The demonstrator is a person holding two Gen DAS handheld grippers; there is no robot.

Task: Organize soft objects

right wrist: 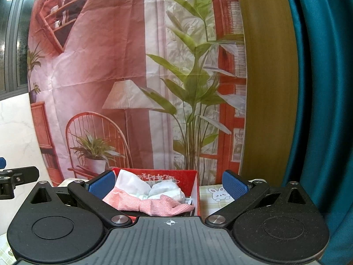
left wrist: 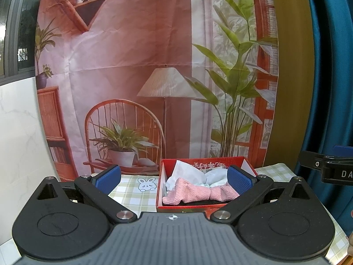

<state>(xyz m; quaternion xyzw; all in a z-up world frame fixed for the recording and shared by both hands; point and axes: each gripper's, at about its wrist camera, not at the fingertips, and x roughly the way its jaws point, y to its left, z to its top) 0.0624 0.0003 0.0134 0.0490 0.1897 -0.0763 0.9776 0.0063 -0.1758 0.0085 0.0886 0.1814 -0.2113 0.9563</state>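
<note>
Pink mesh cloth (left wrist: 194, 193) over white cloths (left wrist: 205, 176) in red box (left wrist: 159, 187) at checked tablecloth's (left wrist: 132, 194) back edge, box front hidden, left gripper (left wrist: 174, 178) and right gripper (right wrist: 168, 184) wide open, empty.

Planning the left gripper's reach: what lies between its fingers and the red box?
Only bare checked tablecloth with a bunny print lies between the left gripper and red box, in the left wrist view.

Staged home-like corner: printed backdrop (left wrist: 136, 50) of a living room, teal curtain (right wrist: 320, 88), window frame (left wrist: 13, 28), checked bunny cloth (left wrist: 136, 190) over the worktop.
</note>
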